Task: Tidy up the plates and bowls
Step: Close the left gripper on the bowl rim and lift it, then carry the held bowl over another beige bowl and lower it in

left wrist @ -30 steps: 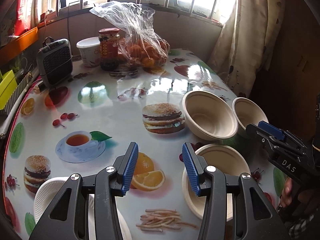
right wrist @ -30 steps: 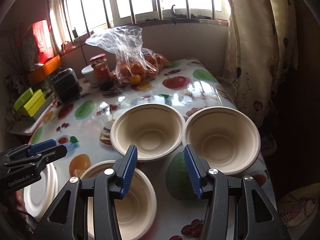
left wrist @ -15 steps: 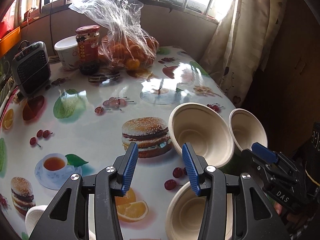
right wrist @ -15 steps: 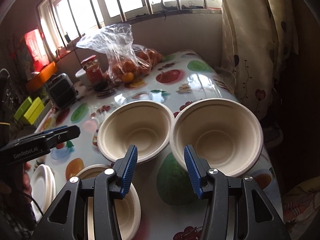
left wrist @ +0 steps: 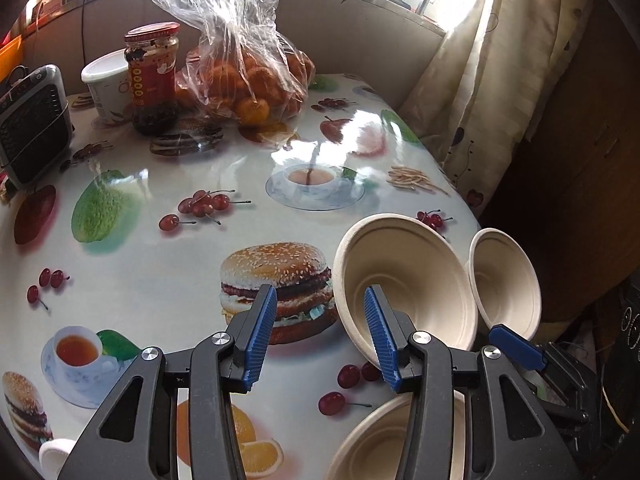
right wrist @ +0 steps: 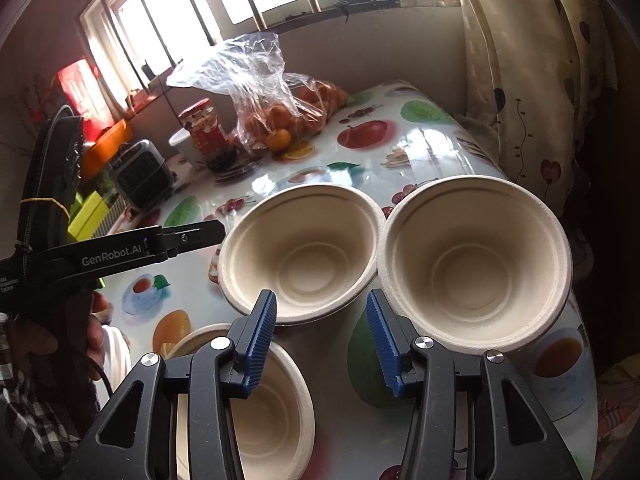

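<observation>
Three beige pulp bowls stand on the picture-printed tablecloth: a middle bowl [left wrist: 404, 280] [right wrist: 300, 256], a right bowl [left wrist: 504, 284] [right wrist: 476, 264] by the table's edge, and a near bowl [left wrist: 372, 448] [right wrist: 276, 412]. My left gripper [left wrist: 320, 336] [right wrist: 192, 236] hovers open at the middle bowl's left rim, nothing between its blue pads. My right gripper [right wrist: 320, 340] [left wrist: 516, 348] hangs open over the gap between the three bowls, its right pad in front of the right bowl's near rim. White plates [right wrist: 116, 356] [left wrist: 52, 454] lie at the near left, mostly hidden.
At the back stand a plastic bag of oranges [left wrist: 248, 80], a red-lidded jar [left wrist: 152, 76], a white tub [left wrist: 106, 84] and a small grey heater [left wrist: 32, 124]. A curtain [right wrist: 516, 72] hangs past the table's right edge. A hand [right wrist: 94, 332] holds the left gripper.
My left gripper has swung right and forward, from over the printed orange to the middle bowl's rim; the plates slid nearly out of its view. The right gripper sank slightly toward the bowls.
</observation>
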`<state>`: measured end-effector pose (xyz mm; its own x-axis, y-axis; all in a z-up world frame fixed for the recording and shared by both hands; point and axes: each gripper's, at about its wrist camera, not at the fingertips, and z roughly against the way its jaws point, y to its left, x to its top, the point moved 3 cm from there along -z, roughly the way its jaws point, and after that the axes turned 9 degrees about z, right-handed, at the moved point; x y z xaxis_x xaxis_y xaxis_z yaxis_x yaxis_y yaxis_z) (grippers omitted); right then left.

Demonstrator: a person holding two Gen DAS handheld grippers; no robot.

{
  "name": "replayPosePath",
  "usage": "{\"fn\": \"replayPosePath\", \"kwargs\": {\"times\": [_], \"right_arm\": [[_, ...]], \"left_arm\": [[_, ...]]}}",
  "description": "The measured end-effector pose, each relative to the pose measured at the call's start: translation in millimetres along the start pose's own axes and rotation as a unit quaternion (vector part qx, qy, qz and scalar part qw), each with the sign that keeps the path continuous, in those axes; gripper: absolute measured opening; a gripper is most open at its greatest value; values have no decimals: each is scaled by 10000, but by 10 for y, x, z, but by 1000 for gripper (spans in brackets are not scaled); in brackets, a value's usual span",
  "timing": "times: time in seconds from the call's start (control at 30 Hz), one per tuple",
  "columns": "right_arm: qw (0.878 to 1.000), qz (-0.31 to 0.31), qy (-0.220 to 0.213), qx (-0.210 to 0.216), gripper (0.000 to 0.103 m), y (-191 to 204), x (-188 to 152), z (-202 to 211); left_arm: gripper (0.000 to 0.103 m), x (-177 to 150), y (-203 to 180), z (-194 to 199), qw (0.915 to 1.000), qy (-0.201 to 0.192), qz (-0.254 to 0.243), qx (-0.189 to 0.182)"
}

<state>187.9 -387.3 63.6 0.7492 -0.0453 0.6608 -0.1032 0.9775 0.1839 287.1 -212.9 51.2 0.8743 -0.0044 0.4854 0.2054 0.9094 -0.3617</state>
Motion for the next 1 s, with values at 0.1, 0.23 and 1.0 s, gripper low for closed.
{"fn": "replayPosePath", "kwargs": {"times": [0.1,0.23,1.0], "right_arm": [[10000,-8,38,1,46,-8,14,-40],[9999,-104,94,83,46,-23,29,-122],[9994,-328,66,26,26,-89,81,-232]], "left_arm": [[47,3,6,-49,10000,49,20,10],[47,13,-33,-101,9999,107,-8,-83],[24,37,-85,-215,9996,214,2,-193]]}}
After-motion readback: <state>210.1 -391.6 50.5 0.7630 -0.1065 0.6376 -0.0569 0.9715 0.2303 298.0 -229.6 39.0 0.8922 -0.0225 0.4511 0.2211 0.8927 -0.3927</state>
